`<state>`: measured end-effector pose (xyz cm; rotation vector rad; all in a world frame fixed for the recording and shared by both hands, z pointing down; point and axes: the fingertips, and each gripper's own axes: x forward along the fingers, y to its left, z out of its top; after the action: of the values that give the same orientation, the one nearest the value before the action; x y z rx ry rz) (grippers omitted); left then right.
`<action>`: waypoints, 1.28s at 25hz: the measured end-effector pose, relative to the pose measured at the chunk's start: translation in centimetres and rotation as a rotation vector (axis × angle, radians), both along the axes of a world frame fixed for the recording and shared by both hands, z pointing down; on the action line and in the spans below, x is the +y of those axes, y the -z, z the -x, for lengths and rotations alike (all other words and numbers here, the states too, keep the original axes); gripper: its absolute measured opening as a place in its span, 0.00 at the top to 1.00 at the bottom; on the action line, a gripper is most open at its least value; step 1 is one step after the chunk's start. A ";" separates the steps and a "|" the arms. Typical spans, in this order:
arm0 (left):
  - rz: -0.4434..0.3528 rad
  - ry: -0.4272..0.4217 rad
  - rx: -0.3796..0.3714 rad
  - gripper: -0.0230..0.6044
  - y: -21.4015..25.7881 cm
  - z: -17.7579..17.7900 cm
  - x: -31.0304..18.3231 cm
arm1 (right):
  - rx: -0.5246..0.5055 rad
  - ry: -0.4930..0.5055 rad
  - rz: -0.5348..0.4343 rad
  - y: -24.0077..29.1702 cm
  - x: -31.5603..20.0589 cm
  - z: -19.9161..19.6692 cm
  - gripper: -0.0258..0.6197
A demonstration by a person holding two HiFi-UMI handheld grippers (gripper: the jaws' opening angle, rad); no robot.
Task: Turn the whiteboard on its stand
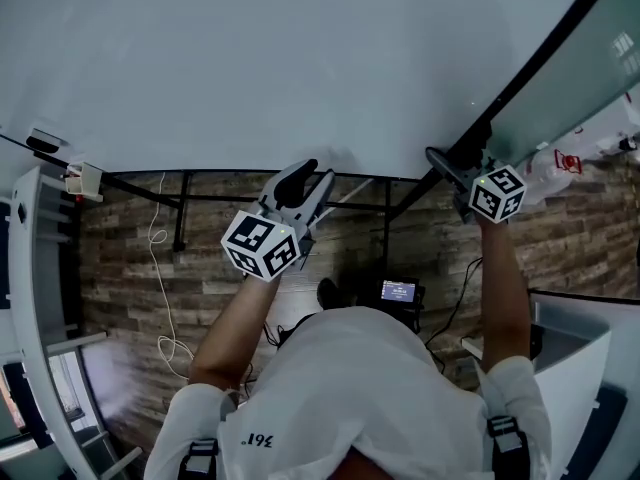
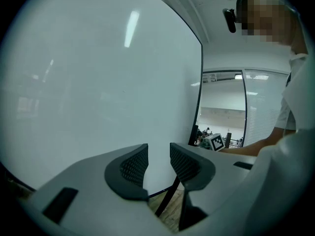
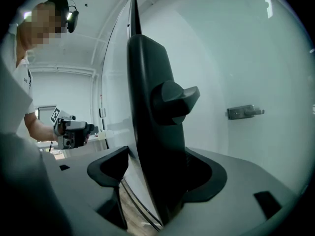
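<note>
Right gripper (image 1: 468, 184) clamps the whiteboard's (image 1: 300, 58) dark side frame (image 3: 152, 132); left gripper (image 1: 303, 186), jaws apart and empty, sits at its lower edge.

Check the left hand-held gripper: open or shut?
Open. The left hand-held gripper faces the whiteboard, jaws apart, nothing between them.

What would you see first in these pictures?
The huge whiteboard filling the top of the head view. The right gripper clamps its dark frame at the right edge; the left gripper, open, sits near the bottom edge.
</note>
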<state>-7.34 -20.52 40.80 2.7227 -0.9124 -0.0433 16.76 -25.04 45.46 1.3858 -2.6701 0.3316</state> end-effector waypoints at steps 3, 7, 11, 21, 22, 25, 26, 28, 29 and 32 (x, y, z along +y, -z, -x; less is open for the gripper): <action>0.004 0.011 -0.002 0.76 -0.1 -0.2 0.0 | 0.016 0.014 -0.002 0.2 -0.5 0.3 0.42; 0.011 0.027 -0.004 0.76 -0.1 -0.3 -0.8 | 0.020 0.023 -0.001 0.4 -1.8 0.6 0.42; 0.019 0.038 -0.005 0.76 -0.3 -0.3 -1.4 | 0.044 0.038 -0.003 0.6 -2.7 0.9 0.42; 0.035 0.044 -0.016 0.76 -0.8 -0.8 -1.9 | 0.055 0.030 -0.012 0.8 -4.1 0.6 0.42; 0.036 0.044 -0.017 0.76 -0.9 -0.8 -1.9 | 0.056 0.030 -0.012 0.8 -4.2 0.5 0.42; 0.036 0.044 -0.018 0.76 -0.9 -0.8 -2.1 | 0.059 0.033 -0.011 0.9 -4.6 0.5 0.42; 0.036 0.044 -0.018 0.76 -0.9 -0.8 -2.2 | 0.060 0.035 -0.011 0.9 -4.8 0.4 0.42; 0.036 0.044 -0.019 0.76 -1.0 -0.8 -2.3 | 0.062 0.037 -0.011 0.9 -5.1 0.4 0.42; 0.036 0.044 -0.020 0.76 -1.0 -0.8 -2.3 | 0.062 0.038 -0.011 0.9 -5.2 0.4 0.42; 0.036 0.044 -0.025 0.76 -1.1 -0.8 -2.1 | 0.062 0.042 -0.011 0.8 -5.5 0.2 0.42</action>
<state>-6.59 -22.66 41.95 2.6755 -0.9710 -0.0019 16.53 -30.57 44.64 1.3191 -2.6501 0.2651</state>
